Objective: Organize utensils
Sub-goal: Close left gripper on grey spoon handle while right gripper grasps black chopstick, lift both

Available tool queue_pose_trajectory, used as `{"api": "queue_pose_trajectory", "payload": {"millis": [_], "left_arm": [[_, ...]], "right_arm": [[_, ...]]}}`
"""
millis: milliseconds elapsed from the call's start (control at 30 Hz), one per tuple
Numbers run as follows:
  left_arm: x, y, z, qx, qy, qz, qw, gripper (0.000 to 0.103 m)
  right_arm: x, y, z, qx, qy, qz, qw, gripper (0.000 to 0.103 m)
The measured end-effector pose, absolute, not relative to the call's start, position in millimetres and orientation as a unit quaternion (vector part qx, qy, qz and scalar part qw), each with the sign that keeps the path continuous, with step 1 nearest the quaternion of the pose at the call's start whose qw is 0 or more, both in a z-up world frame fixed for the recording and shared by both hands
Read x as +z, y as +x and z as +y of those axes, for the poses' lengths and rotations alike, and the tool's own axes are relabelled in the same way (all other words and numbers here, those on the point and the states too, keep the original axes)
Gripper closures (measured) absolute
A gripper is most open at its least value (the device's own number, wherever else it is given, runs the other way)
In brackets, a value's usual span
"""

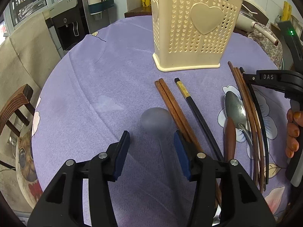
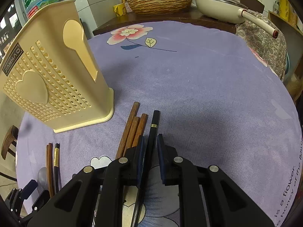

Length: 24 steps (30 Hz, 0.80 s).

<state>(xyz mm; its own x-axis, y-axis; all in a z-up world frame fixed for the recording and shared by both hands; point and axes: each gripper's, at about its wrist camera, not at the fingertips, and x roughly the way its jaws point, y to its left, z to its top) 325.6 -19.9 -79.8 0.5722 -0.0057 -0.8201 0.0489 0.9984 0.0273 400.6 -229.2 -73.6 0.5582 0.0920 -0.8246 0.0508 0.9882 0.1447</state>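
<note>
A cream perforated utensil holder (image 1: 191,34) (image 2: 51,87) stands upright on the purple tablecloth (image 1: 94,75). My left gripper (image 1: 151,140) is open; a blurred grey-blue spoon (image 1: 156,120) lies between its fingers, its handle clear of both pads. To its right lie two brown chopsticks (image 1: 170,104) and a gold-banded black chopstick (image 1: 191,102), then a metal spoon (image 1: 234,109). In the right wrist view my right gripper (image 2: 150,138) has its jaws nearly together around another black chopstick (image 2: 154,124), which rests against the left pad. Three brown chopsticks (image 2: 132,128) lie just left of it.
A wooden chair (image 1: 17,104) stands past the table's left edge, with a water dispenser (image 1: 66,28) behind it. A cream pan (image 2: 217,7) and a woven basket (image 2: 159,0) sit on the counter beyond the table. A hand (image 1: 293,132) grips the right tool.
</note>
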Motion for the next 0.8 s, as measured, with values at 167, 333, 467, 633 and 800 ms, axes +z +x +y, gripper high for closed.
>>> {"api": "queue_pose_trajectory", "payload": {"millis": [167, 333, 467, 633, 800], "left_arm": [[-78.8, 339.3, -19.4, -0.014, 0.013, 0.474, 0.880, 0.054], [-78.4, 347.6, -19.5, -0.010, 0.010, 0.479, 0.878, 0.055], [-77.8, 348.4, -22.2, -0.011, 0.013, 0.477, 0.879, 0.065], [-78.0, 348.8, -24.4, -0.008, 0.015, 0.476, 0.879, 0.066], [-77.9, 347.7, -25.2, -0.010, 0.017, 0.475, 0.880, 0.067]], "right_arm": [[-73.9, 401.3, -229.4, 0.011, 0.079, 0.473, 0.877, 0.089], [-73.3, 404.1, -227.7, 0.005, 0.077, 0.476, 0.876, 0.089], [-73.7, 403.6, -224.1, 0.000, 0.063, 0.472, 0.879, 0.090], [-73.8, 404.0, -227.2, 0.001, 0.067, 0.471, 0.880, 0.093], [-74.4, 403.8, -228.9, 0.003, 0.075, 0.467, 0.881, 0.094]]}}
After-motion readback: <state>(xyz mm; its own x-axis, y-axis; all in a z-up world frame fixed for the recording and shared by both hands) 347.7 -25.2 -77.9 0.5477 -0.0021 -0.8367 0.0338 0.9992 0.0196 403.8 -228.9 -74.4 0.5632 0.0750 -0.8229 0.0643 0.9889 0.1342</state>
